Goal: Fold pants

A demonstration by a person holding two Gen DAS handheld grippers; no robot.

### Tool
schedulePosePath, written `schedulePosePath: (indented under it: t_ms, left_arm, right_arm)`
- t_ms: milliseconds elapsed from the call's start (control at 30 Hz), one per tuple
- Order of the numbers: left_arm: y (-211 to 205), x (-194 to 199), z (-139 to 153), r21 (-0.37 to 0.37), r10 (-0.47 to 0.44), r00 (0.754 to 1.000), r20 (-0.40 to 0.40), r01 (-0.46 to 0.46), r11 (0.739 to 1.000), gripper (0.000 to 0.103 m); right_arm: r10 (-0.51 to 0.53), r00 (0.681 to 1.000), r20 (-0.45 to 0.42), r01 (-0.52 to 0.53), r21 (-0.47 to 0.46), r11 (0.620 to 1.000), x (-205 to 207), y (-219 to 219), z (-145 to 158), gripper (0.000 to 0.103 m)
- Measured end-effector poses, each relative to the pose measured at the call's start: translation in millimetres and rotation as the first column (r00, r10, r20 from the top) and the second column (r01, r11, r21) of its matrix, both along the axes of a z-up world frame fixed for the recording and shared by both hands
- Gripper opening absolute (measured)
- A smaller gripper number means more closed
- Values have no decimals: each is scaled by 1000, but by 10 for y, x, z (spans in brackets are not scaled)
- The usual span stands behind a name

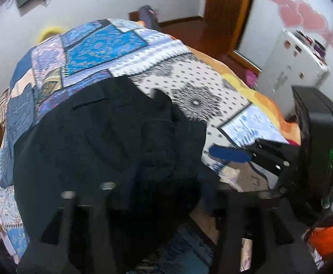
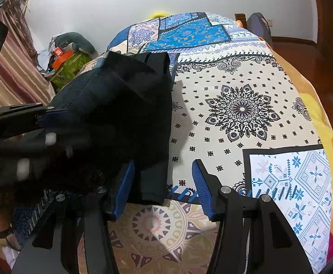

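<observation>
The dark pants (image 2: 125, 114) lie bunched and partly folded on a bed covered by a patchwork bedspread (image 2: 241, 109), filling the 9 to 11 o'clock part of the right wrist view, with one hem reaching down toward 6 o'clock.

The right claw (image 2: 163, 190) has its blue fingers (image 2: 201, 189) spread apart. The hem of the pants sits between them, against the left finger and clear of the right one.

The left claw (image 2: 40, 118) enters at 9 o'clock in the right wrist view, its blue tip pressed against the edge of the pants. In its own view the pants (image 1: 102, 150) drape over the fingers and hide them, so I cannot tell whether they are together or apart.

There the right claw (image 1: 229, 155) shows at 3 o'clock, just beside the pants.
</observation>
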State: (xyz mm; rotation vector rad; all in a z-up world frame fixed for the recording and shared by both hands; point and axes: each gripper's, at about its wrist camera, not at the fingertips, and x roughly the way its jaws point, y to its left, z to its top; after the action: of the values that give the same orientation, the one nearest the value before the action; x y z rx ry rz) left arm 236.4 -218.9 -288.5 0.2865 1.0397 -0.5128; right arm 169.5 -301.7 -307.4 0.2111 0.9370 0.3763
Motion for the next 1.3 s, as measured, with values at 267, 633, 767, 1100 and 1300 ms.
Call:
schedulePosePath:
  t_ms: [267, 633, 767, 1100, 1300]
  left_arm:
    - [140, -188, 441, 60, -1, 980, 198, -11, 998, 82]
    - [1525, 930, 543, 70, 316, 928, 197, -334, 940, 100]
    - [1827, 1421, 259, 108, 375, 918, 126, -389, 915, 100]
    - [2076, 1479, -389, 196, 347, 936, 66, -353, 915, 100]
    - [2317, 983, -339, 178, 341, 938, 70, -348, 920, 100]
  right_arm:
    - [-7, 1000, 18, 8, -48, 999, -199, -64, 99, 57]
    - [61, 998, -3, -61, 31, 998, -255, 155, 55, 44]
    - [43, 999, -6, -43, 39, 998, -188, 175, 30, 44]
    - [6, 1000, -30, -6, -12, 1000, 173, 141, 8, 45]
    - [-54, 998, -15, 54, -25, 998, 235, 48, 53, 46]
